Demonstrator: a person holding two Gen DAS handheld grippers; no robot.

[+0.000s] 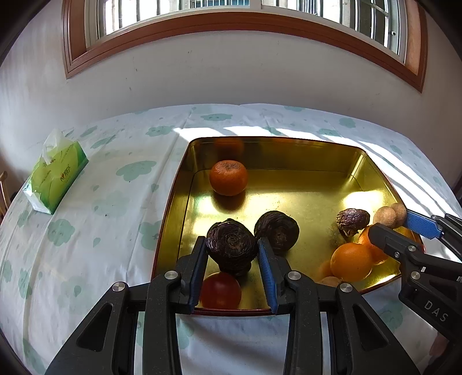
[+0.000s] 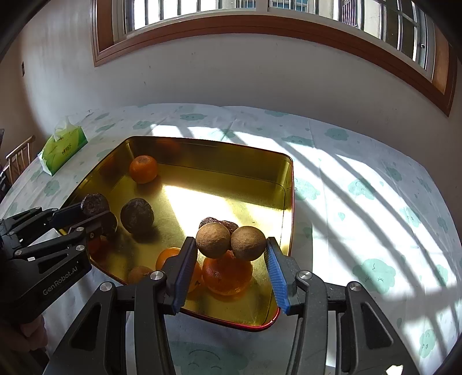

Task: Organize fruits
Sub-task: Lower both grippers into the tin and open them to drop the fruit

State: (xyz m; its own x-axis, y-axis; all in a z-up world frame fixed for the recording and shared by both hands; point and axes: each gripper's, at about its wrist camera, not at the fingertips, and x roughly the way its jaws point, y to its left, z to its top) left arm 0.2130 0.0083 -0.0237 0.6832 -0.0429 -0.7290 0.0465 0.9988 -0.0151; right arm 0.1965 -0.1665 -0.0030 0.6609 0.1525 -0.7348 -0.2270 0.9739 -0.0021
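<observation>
The gold tray (image 2: 288,184) is bare across its sunlit middle and far right corner. Oranges (image 2: 226,274) crowd its near edge; a tissue box (image 1: 56,178) stands far left on the worktop (image 2: 375,202).

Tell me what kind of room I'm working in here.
Most likely a dining spot in a home: a table under a cloud-print tablecloth, a tissue box on it, a wood-framed barred window in the wall behind, and a chair at the table's edge.

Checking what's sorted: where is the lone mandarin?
The mandarin sits alone in the gold tray's far-left corner, beyond the two dark fruits, in both wrist views.
</observation>
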